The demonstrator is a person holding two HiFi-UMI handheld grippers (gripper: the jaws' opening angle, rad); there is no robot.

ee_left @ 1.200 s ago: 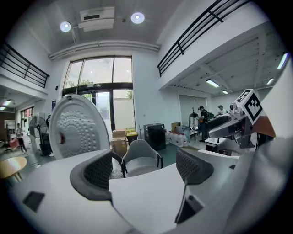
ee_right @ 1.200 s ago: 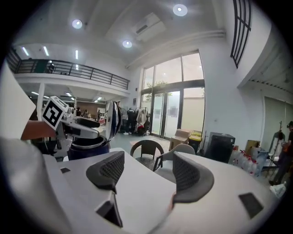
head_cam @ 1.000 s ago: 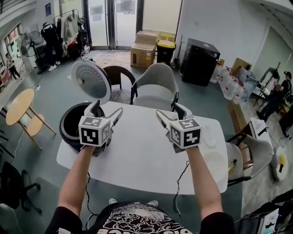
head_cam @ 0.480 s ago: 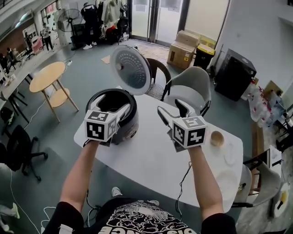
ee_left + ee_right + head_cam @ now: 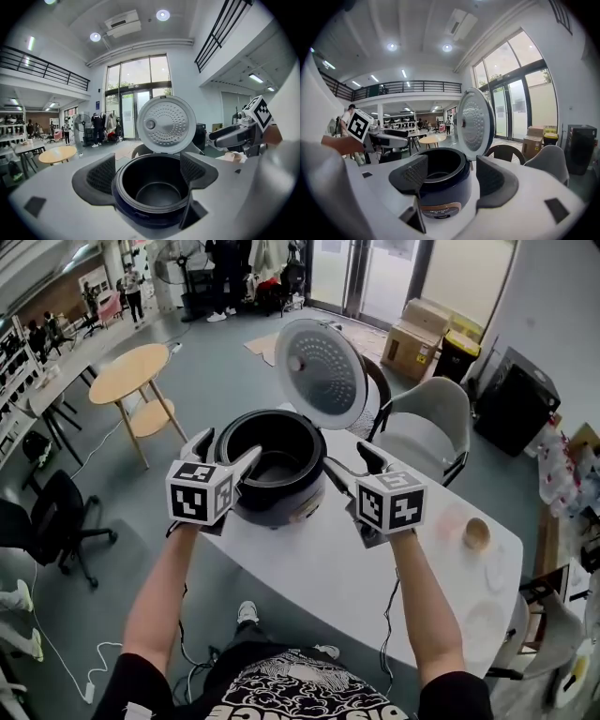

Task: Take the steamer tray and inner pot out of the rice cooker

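The rice cooker [image 5: 277,486], inner pot [image 5: 154,190] seated inside, was flanked closely on the table [image 5: 375,568] by the left gripper [image 5: 228,448] and right gripper [image 5: 345,457], neither clearly nearer; both were held wide apart, nothing gripped.

Large open-plan office or studio hall, double height, not home kitchen

Landmark: white table [image 5: 309,568]
- beyond table: tall glass doors [image 5: 361,277], cardboard boxes [image 5: 417,334] stacked near them, black cabinet [image 5: 516,399] further right
- just behind table: grey shell chair [image 5: 431,423]
- left of table: round wooden table [image 5: 131,373], black office chair [image 5: 56,512], bare grey floor [image 5: 206,399]
- far beyond table, left: clothes rack [image 5: 267,259], standing fan [image 5: 80,123], person [image 5: 131,287] standing
- high above table: mezzanine railing [image 5: 417,86], recessed ceiling lights [image 5: 162,15], ceiling air-conditioning unit [image 5: 123,21]
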